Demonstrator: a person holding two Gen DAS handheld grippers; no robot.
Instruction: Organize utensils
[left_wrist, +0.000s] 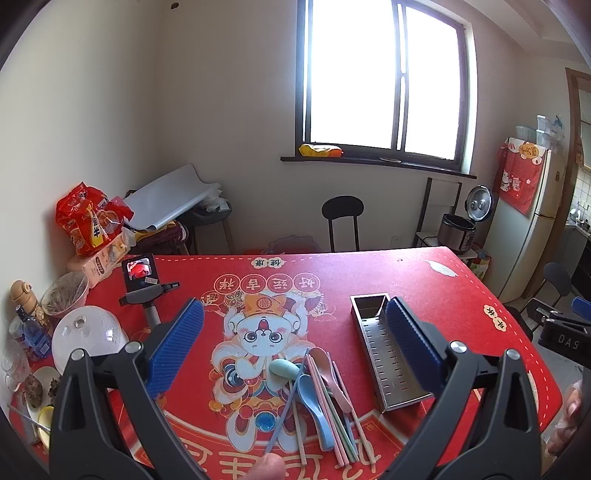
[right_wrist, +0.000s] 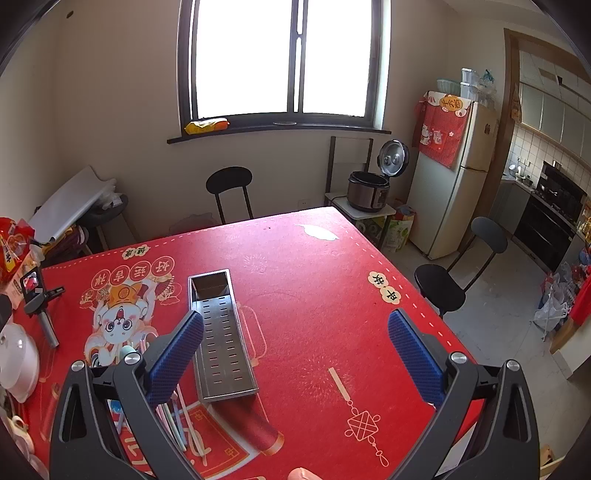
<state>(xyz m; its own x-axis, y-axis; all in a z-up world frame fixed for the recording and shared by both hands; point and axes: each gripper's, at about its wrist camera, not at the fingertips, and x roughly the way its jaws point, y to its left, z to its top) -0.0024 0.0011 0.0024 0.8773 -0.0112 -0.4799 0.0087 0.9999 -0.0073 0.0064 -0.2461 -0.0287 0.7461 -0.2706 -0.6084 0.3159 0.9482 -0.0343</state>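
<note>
On the red printed tablecloth (left_wrist: 424, 288), near the front edge: a loose heap of pastel plastic spoons and chopsticks (left_wrist: 325, 398), pink, blue and green, overlapping so that exact counts are hard to make out. Just right of the heap, apart from it: a long perforated stainless-steel utensil tray (left_wrist: 391, 354), empty, its far end a plain open compartment, its right wall partly hidden by a blue finger pad. Left gripper (left_wrist: 295, 347) above the heap, jaws spread wide, holding nothing. Right gripper (right_wrist: 295, 354) above bare cloth right of the tray, jaws likewise wide and empty. In the right wrist view, utensils mostly hidden behind the left finger. Far left: a white domed lid (left_wrist: 88, 336) and cluttered dishes, cut off by the fisheye rim.
</note>
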